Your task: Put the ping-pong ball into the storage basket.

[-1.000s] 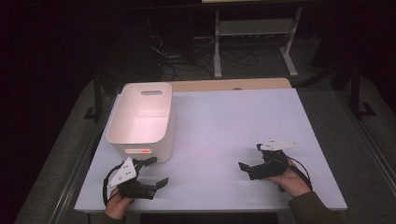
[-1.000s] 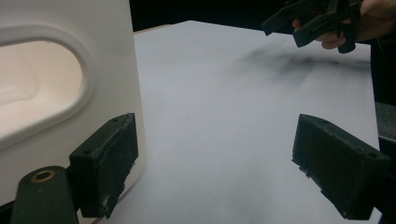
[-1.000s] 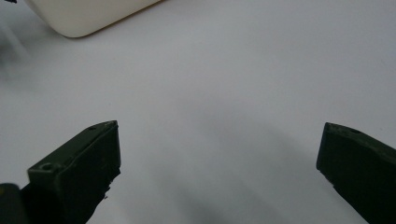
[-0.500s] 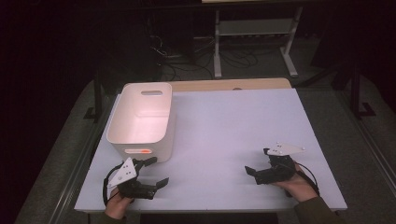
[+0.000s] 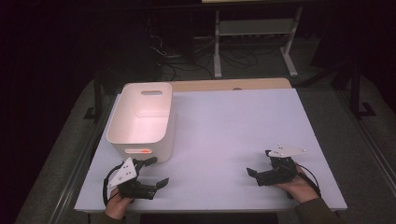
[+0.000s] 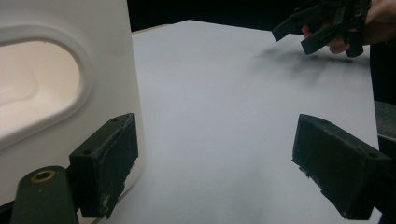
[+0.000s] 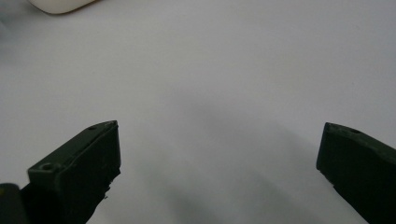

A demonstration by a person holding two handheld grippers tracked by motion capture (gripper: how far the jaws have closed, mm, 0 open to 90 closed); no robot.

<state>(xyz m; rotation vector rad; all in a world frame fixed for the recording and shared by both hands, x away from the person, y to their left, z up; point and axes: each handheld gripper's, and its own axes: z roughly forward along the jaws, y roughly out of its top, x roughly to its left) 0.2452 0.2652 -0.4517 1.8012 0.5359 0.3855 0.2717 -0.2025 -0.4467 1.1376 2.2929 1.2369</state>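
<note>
down at the near edge of the white table [image 5: 233, 126], the left gripper [image 5: 156, 172] sits at about 7 o'clock and the right gripper [image 5: 254, 175] at about 5 o'clock, well apart from each other. both have their jaws spread wide with nothing between them. the white bin [image 5: 140, 119] stands at roughly 10 o'clock on the table, just beyond the left gripper, with an orange mark low on its near wall.

in the left gripper view the bin [image 6: 65, 70] is cut off by the frame's left and top edges; its handle opening shows, and one jaw sits just beside its near wall, though contact cannot be told. the right gripper [image 6: 322, 25] shows far off at 1 o'clock, partly cropped and dim.

in the right gripper view, the bin [image 7: 60, 4] is a sliver at 11 o'clock. the room behind the table is too dark to make out, and the hands are cropped at the bottom of the high view.
</note>
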